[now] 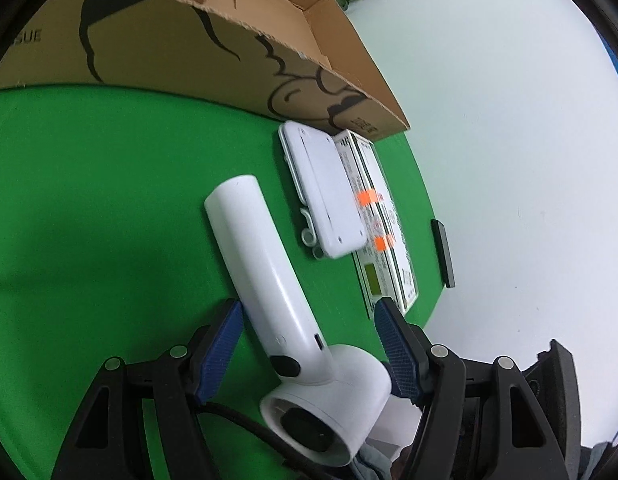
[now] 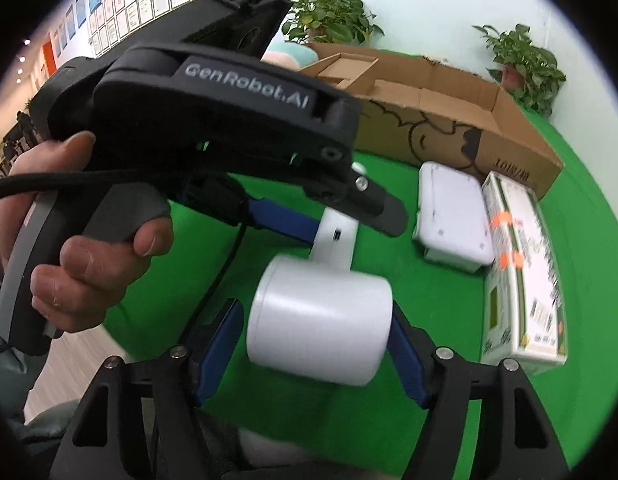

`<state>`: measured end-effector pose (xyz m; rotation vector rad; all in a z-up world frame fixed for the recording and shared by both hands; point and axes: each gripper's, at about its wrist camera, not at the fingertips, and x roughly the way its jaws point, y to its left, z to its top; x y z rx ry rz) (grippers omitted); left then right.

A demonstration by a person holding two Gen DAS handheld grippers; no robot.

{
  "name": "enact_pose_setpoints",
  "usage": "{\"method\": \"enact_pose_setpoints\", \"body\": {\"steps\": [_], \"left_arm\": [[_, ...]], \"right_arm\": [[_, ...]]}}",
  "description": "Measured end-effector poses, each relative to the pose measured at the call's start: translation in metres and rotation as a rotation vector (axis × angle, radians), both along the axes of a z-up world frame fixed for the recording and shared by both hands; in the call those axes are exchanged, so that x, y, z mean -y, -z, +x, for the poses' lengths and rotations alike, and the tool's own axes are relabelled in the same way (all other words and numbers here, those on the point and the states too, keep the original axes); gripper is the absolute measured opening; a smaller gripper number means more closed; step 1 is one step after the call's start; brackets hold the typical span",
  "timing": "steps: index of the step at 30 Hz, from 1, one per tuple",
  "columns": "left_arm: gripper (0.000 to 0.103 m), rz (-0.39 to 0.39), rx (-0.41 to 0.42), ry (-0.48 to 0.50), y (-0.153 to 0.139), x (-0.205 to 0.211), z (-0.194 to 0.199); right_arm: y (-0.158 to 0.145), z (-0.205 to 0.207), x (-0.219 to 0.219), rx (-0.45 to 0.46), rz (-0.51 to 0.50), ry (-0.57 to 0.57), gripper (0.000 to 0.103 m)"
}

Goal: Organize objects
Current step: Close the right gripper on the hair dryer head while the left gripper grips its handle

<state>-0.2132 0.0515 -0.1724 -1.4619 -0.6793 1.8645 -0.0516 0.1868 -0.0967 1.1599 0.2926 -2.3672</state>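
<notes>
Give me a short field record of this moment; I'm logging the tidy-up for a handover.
surface: green mat
hair dryer: white, handle pointing toward the cardboard box
left gripper: open, fingers either side of the handle, gap on one side
right gripper: fingers astride the barrel; contact unclear
white case: flat on the mat
printed box: orange tape, right beside the case
cardboard box: open, behind both
plants: potted, behind the cardboard box

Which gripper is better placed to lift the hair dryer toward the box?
Right, probably: the right gripper has its pads closely flanking the hair dryer barrel; the left gripper straddles the slim handle with a gap.
</notes>
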Motion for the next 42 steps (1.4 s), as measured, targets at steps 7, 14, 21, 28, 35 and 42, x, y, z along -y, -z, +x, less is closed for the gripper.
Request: {"method": "enact_pose_setpoints", "body": {"steps": [7,14,21,28,35,42], "left_arm": [[0.065,-0.004,0.012,-0.005,-0.002,0.000,0.000],[0.051,-0.021,0.025,-0.013,0.001,-0.006,0.010],[0.045,-0.023,0.037,-0.014,0.009,-0.008,0.023],[0.033,-0.053,0.039,-0.038,0.007,-0.004,0.030],[0.031,-0.074,0.023,-0.073,0.002,0.007,0.039],[0.028,-0.076,-0.040,-0.110,-0.033,0.019,0.041]], "right_arm": [[0.002,0.005,-0.002,0.021,-0.024,0.010,0.069],[0.006,0.004,0.006,-0.001,0.015,0.039,0.066],[0.004,0.024,0.018,-0.141,0.114,0.007,0.065],[0.000,0.033,0.023,-0.242,0.146,-0.008,0.065],[-0.003,0.025,0.030,-0.249,0.148,-0.007,0.065],[-0.012,0.033,0.037,-0.291,0.140,0.022,0.065]]}}
